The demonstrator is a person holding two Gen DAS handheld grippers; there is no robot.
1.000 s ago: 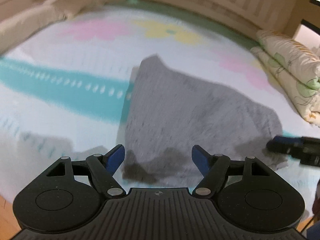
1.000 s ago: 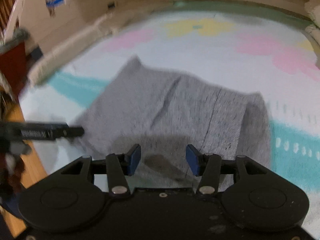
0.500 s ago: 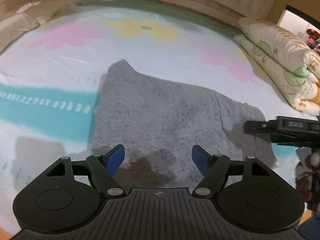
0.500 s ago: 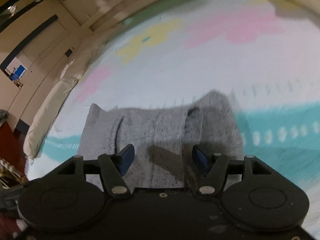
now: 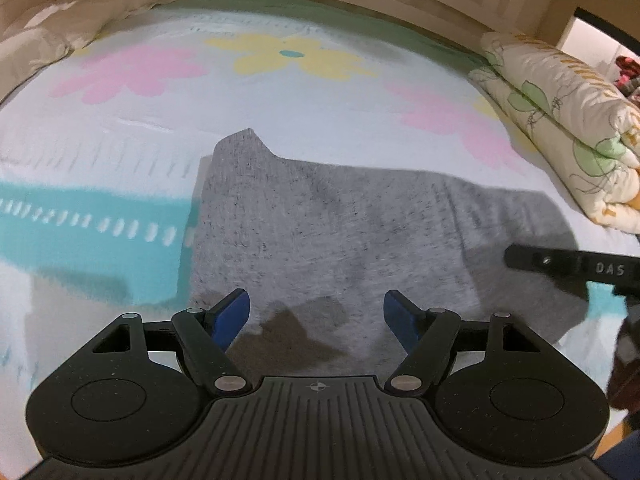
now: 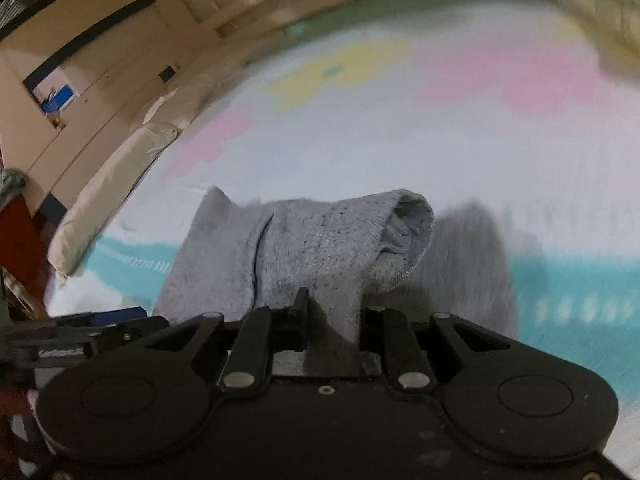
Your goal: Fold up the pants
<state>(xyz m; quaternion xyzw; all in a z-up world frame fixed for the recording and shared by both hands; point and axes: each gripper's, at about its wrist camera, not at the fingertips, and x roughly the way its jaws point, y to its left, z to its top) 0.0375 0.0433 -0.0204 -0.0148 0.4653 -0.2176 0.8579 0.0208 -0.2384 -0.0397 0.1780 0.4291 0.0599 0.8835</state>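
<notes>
Left wrist view shows the bed sheet [image 5: 320, 120], white with pink and yellow flowers and a teal band, and the grey pants [image 5: 340, 232] lying on it as a broad, already doubled-over panel that runs from a raised corner at far left to the right side, near a folded floral quilt [image 5: 560, 120]. A second ago this same panel lay flat in both views with every edge down

Right wrist view gives the change: the pants [image 6: 320, 248] now have their right-hand end bunched and lifted off the sheet [image 6: 400, 140], a cuffed opening curling upward, with its shadow on the teal band behind. Half a second ago that end was still flat and the blue pads stood wide on either side of it

Right gripper [image 6: 332, 320] has just been closing, and its jaws are now clamped on a pinch of the grey fabric that runs down between them. In the left view it shows only as a dark bar entering from the right edge over the cloth

Left gripper [image 5: 316, 316] hangs released above the near edge of the pants, its blue pads [image 5: 232, 316] well apart with nothing between them

My reading: one end is secured, so the next fold can begin once the left side takes its own corner; lifting on one grip alone would likely skew the panel
</notes>
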